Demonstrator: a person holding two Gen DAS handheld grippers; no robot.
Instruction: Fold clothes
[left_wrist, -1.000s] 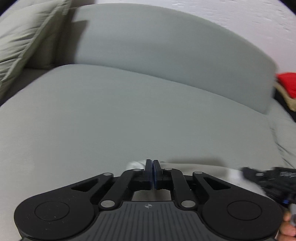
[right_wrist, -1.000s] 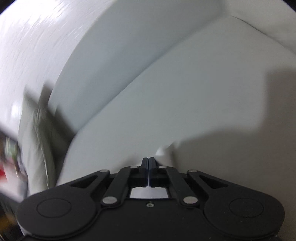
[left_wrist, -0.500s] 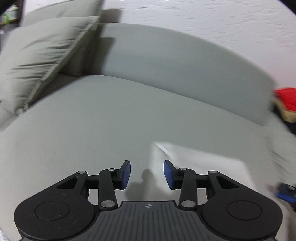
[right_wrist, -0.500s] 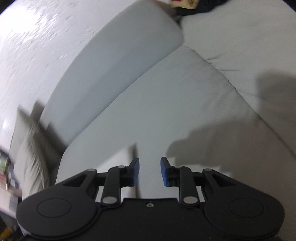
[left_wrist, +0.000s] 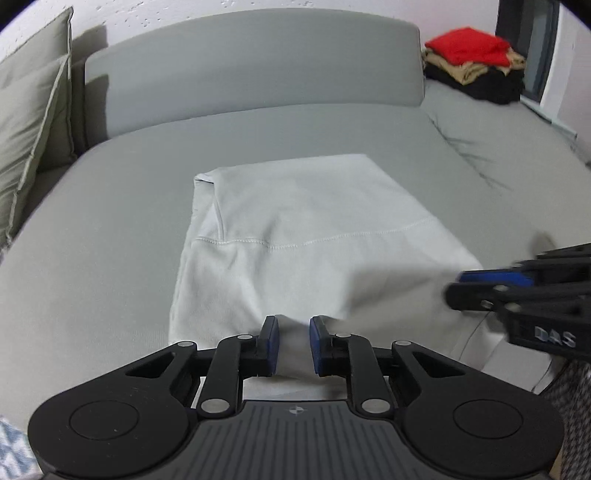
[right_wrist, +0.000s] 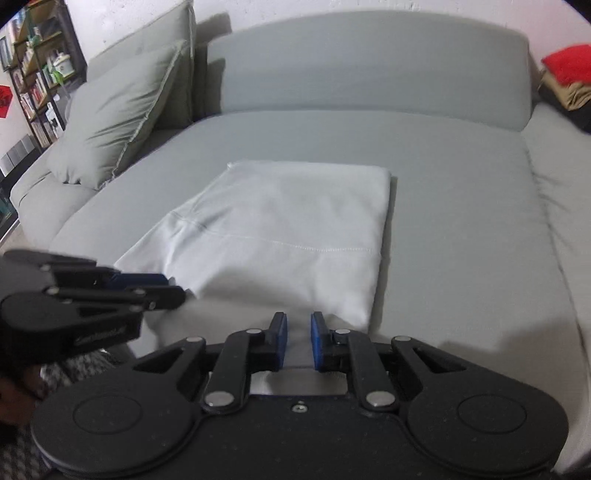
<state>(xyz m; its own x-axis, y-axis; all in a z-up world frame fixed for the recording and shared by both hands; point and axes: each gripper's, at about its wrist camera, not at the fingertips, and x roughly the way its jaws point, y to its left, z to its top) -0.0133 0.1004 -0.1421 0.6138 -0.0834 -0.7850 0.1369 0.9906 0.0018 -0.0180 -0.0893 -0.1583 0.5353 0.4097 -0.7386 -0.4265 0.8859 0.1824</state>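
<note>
Blue pads stand apart on both tools: the left hand-held gripper and the right hand-held gripper are each open, holding nothing, poised just at the near edge of the white garment. That garment lies folded into a rough rectangle in the middle of the grey sofa seat, a stitched hem running across it, its far edge toward the backrest and its near edge loose and a little rumpled beside the pads. A grey cushion leans at the sofa's left end, and a pile of red, tan and black clothes sits at the far right corner. The likely trouble, as I judge it, is that closing here catches only the top layer, so the fold slides open, or that uneven pinches on the two sides skew the next fold. A second ago both pairs of fingers were shut on white cloth; half a second ago they had opened, and the garment has since settled flat on the seat.
</note>
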